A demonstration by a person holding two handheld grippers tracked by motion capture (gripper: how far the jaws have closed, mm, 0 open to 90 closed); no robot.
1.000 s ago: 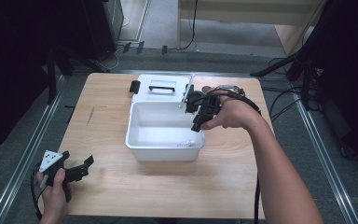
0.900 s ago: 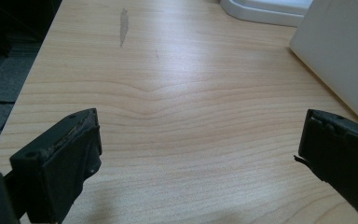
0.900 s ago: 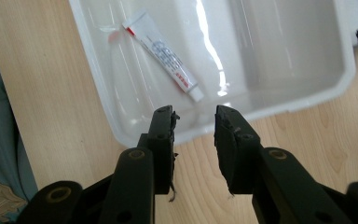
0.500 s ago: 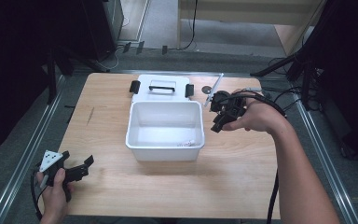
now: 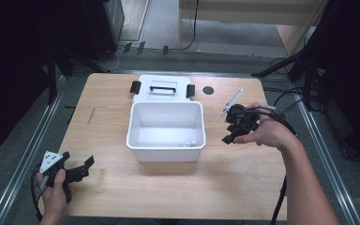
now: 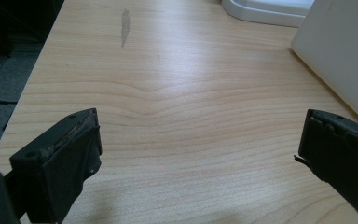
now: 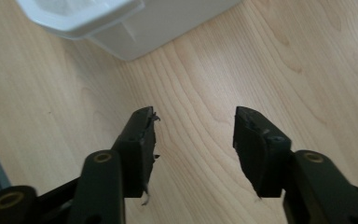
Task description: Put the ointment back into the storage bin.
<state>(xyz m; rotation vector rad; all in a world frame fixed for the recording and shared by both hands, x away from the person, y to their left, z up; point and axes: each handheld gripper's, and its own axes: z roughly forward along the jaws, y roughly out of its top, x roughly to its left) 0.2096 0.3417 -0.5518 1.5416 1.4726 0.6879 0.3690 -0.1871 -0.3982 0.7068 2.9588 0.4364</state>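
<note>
A white open bin (image 5: 166, 151) stands mid-table, with a few small pale bits (image 5: 188, 143) on its floor. In the high view my right gripper (image 5: 228, 137) hangs just right of the bin, low over the wood. Its jaws have just been opening and hold nothing; in the right gripper view (image 7: 196, 116) bare table shows between them, with the bin's corner (image 7: 121, 28) beyond. My left gripper (image 5: 85, 168) rests at the table's front left corner. Its jaws stand wide open in the left gripper view (image 6: 198, 128) over bare wood.
The bin's white lid (image 5: 161, 89), with a black handle and two black latches, lies flat behind the bin. A small dark round spot (image 5: 208, 90) sits on the table right of the lid. Metal rails run along both table sides.
My right gripper has moved from over the bin's right rim out to the right and lower toward the table, and its jaws have opened. The left gripper has stayed put.
</note>
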